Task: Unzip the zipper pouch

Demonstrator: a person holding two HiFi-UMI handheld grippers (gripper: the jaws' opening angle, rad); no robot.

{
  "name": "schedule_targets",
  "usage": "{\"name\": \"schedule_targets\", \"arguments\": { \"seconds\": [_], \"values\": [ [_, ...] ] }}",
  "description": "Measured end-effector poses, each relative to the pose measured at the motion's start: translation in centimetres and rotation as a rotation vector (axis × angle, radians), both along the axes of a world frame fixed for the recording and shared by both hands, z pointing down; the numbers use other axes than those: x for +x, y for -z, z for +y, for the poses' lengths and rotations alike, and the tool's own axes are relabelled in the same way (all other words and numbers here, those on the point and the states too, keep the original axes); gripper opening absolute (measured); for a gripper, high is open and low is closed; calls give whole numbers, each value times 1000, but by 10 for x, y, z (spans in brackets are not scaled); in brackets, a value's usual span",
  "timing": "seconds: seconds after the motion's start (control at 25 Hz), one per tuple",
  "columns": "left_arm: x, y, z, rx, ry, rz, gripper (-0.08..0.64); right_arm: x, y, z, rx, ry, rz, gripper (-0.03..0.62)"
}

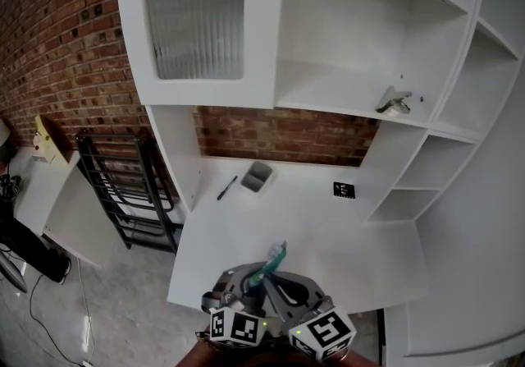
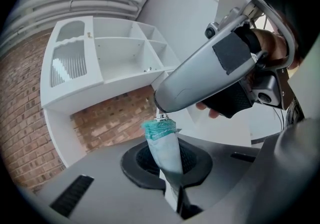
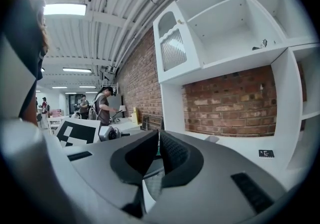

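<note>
The zipper pouch [image 2: 164, 145] is pale with a teal mesh end [image 1: 275, 261]. It stands upright between the jaws of my left gripper [image 2: 167, 168], which is shut on its lower part. In the left gripper view my right gripper [image 2: 161, 108] comes in from the upper right, its tip shut on the small white zipper pull [image 2: 160, 115] at the teal end. In the head view both grippers, left [image 1: 246, 285] and right [image 1: 283, 283], meet over the front edge of the white desk [image 1: 361, 250]. The right gripper view shows that gripper [image 3: 159, 149] with its pads together and pale fabric [image 3: 150, 184] below them.
On the desk lie a black pen [image 1: 226, 187], a small grey holder [image 1: 257, 176] and a black tag [image 1: 344, 190]. White shelves [image 1: 344, 45] rise behind, before a brick wall. A black rack [image 1: 123, 193] stands at the left. People [image 3: 102, 102] stand far off.
</note>
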State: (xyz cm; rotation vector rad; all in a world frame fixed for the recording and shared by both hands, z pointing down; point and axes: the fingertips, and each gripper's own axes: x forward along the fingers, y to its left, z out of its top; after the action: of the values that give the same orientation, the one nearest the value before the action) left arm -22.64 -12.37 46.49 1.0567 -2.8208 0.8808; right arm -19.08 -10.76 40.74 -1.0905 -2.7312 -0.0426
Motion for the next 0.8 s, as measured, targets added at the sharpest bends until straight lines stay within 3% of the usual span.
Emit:
{"name": "schedule_targets", "arguments": {
  "seconds": [0.16,0.32,0.8],
  "values": [
    [2,0,2,6,-1,6,0,-5,-4,-7,15,-44,-33,6],
    [4,5,4,11,5,2,0,-15,-10,-21,-51,-71,-22,6],
    [12,5,-2,8,-16,-8,0,-17,-12,-32,-13,-96,-26,6]
  ]
}}
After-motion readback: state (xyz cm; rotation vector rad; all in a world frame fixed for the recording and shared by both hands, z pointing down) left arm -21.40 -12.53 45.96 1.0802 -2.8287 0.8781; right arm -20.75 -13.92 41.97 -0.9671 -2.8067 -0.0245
